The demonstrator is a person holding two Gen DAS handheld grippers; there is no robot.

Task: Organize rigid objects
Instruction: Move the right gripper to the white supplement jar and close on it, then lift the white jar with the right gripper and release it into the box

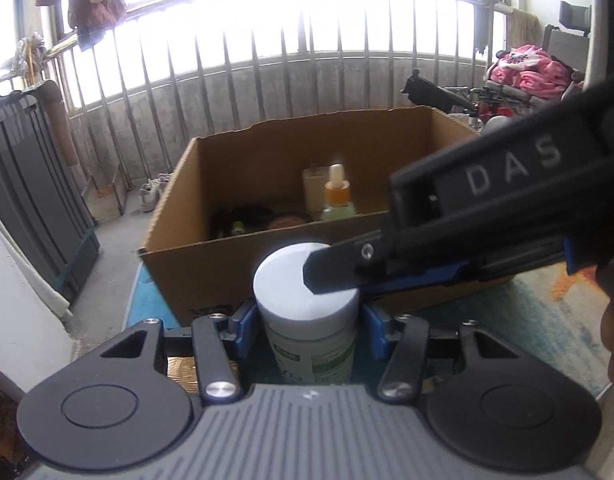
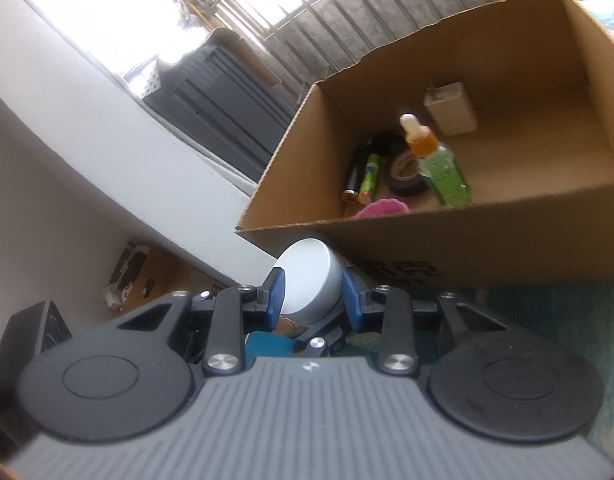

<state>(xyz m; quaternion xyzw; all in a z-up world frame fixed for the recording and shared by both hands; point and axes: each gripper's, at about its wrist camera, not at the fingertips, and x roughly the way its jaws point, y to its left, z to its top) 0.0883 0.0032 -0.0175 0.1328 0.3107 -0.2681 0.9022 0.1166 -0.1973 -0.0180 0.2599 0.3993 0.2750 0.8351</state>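
A white-capped bottle with a green label point(image 1: 311, 344) stands upright between the blue pads of my left gripper point(image 1: 307, 320), which is shut on its body just below the cap. My right gripper point(image 2: 312, 294) comes in from the right and is shut on the bottle's white cap point(image 2: 311, 280); its black fingers point(image 1: 331, 272) lie across the cap in the left wrist view. An open cardboard box point(image 1: 211, 264) stands just behind the bottle. Inside it are a green dropper bottle point(image 2: 443, 168), a beige box point(image 2: 451, 110), a tape roll point(image 2: 405, 178) and two small tubes point(image 2: 361, 178).
The box stands on a blue-green patterned mat point(image 1: 519, 320). A metal railing point(image 1: 243, 72) runs behind it. A grey cabinet point(image 1: 31, 184) stands at left, a pile of pink clothes point(image 1: 527, 72) at far right. A white wall ledge point(image 2: 119, 128) lies left of the box.
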